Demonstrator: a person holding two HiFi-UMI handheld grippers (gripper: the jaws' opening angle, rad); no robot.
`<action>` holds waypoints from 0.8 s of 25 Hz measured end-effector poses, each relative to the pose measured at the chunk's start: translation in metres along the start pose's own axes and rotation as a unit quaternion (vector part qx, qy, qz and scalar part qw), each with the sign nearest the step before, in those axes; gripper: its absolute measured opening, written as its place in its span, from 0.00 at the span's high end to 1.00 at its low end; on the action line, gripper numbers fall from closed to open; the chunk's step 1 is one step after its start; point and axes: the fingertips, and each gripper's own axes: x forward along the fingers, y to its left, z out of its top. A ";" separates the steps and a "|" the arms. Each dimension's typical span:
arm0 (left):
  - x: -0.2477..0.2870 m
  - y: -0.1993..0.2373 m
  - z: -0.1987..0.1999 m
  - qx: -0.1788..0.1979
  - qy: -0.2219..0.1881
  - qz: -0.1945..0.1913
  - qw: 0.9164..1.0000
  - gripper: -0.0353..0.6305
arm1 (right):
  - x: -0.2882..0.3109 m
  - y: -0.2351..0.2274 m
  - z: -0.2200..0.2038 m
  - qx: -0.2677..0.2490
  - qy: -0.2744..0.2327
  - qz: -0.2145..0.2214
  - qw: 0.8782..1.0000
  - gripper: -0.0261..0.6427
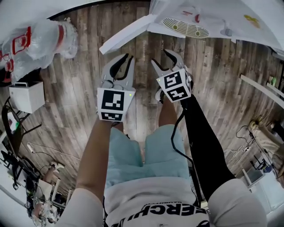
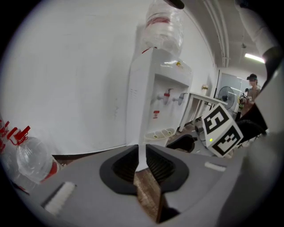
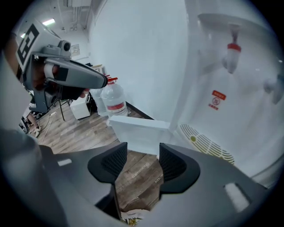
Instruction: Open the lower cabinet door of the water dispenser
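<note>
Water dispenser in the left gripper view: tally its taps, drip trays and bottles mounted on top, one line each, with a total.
Taps: 2, a red tap and a second tap beside it
Drip trays: 1, the drip tray
Bottles on top: 1, the bottle
Total: 4

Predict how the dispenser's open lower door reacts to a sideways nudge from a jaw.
The lower door looks like a thin, flat white panel, so it is probably light and stiff. It stands swung out from the water dispenser, so a nudge likely swings it rather than flexing it. Smooth face: a jaw may slip.
</note>
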 end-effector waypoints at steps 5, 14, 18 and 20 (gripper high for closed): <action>-0.005 -0.035 0.029 0.006 -0.004 -0.008 1.000 0.86 | -0.057 -0.026 0.003 0.023 -0.019 -0.024 0.999 0.65; 0.000 -0.092 0.108 0.037 -0.027 -0.019 0.999 0.86 | -0.151 -0.076 0.015 0.041 -0.050 -0.052 0.997 0.65; 0.001 -0.109 0.138 0.052 -0.034 -0.022 0.998 0.86 | -0.185 -0.106 0.015 0.060 -0.063 -0.069 0.994 0.65; -0.002 -0.118 0.153 0.055 -0.042 -0.021 0.997 0.86 | -0.204 -0.116 0.016 0.066 -0.067 -0.079 0.992 0.65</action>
